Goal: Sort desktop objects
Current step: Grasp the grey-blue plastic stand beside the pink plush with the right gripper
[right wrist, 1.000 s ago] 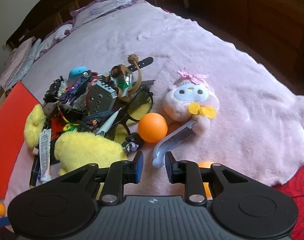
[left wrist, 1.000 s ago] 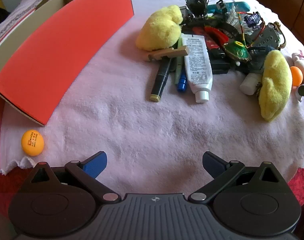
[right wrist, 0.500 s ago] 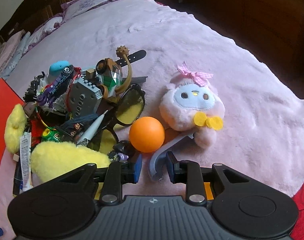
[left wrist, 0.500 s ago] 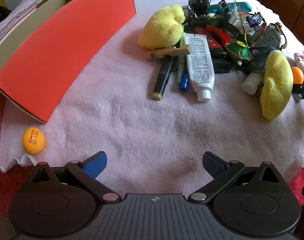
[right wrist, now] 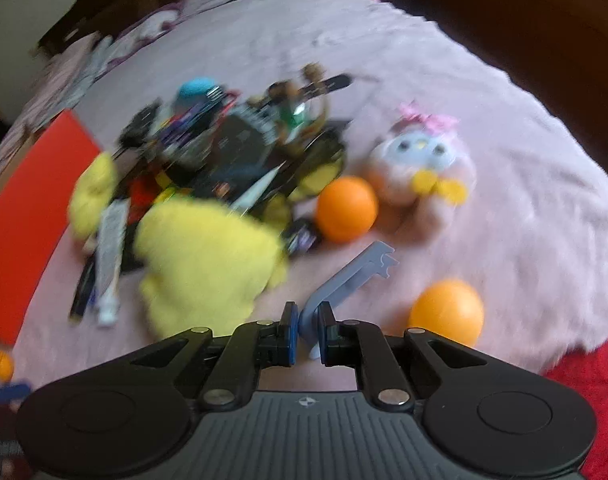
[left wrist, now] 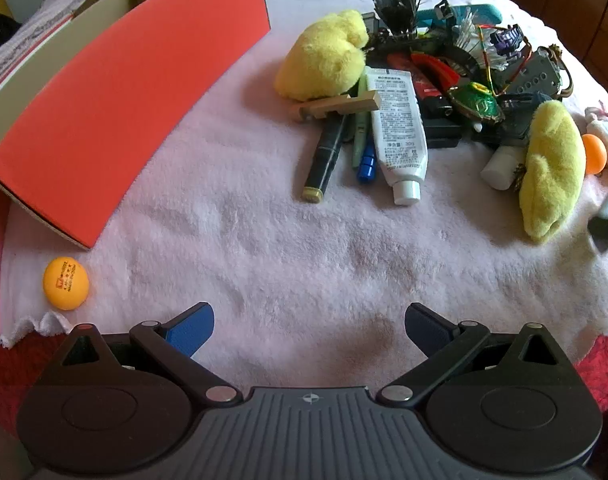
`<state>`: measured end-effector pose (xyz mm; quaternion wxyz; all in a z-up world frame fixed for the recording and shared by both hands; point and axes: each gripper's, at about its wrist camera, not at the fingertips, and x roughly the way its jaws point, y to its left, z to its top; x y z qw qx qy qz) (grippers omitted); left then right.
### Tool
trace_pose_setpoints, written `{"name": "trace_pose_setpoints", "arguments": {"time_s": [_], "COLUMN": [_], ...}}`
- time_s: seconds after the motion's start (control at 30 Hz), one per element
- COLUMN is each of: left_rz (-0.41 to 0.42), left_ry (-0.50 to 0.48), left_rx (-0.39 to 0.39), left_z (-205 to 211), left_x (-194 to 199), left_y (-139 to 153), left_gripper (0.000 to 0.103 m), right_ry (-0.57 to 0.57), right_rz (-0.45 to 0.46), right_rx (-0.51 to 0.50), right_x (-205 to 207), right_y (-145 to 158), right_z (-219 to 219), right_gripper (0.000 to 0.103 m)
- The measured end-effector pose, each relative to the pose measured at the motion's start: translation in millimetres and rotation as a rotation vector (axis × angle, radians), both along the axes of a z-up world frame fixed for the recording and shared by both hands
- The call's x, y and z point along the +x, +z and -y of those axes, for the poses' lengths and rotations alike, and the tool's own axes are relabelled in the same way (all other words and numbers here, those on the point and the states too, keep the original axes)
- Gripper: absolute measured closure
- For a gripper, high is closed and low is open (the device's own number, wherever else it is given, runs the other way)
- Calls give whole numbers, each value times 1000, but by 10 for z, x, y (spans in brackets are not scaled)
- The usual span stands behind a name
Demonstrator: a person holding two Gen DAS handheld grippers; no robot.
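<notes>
My right gripper is shut on a grey-blue plastic clip and holds it lifted above the pink blanket. Beyond it lie an orange ball, a second orange ball, a pink plush penguin and a yellow plush. This view is blurred. My left gripper is open and empty over the bare blanket. Ahead of it is a pile: a white tube, pens, a yellow plush and another yellow plush.
An open red cardboard box stands at the left, also seen in the right wrist view. An orange ball lies by its near corner. The blanket's front edge drops to red fabric. Dark wooden furniture stands at the far right.
My right gripper has lifted the grey-blue clip off the blanket and pulled back, uncovering a second orange ball. My left gripper has barely moved.
</notes>
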<state>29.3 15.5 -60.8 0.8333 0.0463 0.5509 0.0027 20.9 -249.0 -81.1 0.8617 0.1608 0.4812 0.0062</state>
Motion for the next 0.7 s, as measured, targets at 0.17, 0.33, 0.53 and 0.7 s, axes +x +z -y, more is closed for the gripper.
{"name": "trace_pose_setpoints", "arguments": {"time_s": [0.17,0.33,0.53,0.7], "left_rz": [96,208,275,297], "left_ry": [-77,-163,-261,-299], "left_rx": [-51,-162,-129,-51], "left_z": [147,437,892,1094], "left_x": [174,533,961,1142], "left_y": [181,412,434,300], "left_gripper": [1,5,5,32], "right_ry": [28,16,42,82], "right_rz": [-9,-21,20,63], "right_rx": [30,45,23,3], "right_x": [-202,-218,-250,-278], "right_y": [-7,-119,-214,-239], "right_z": [-70,-10,-7,-8], "right_gripper": [91,91,90,88]}}
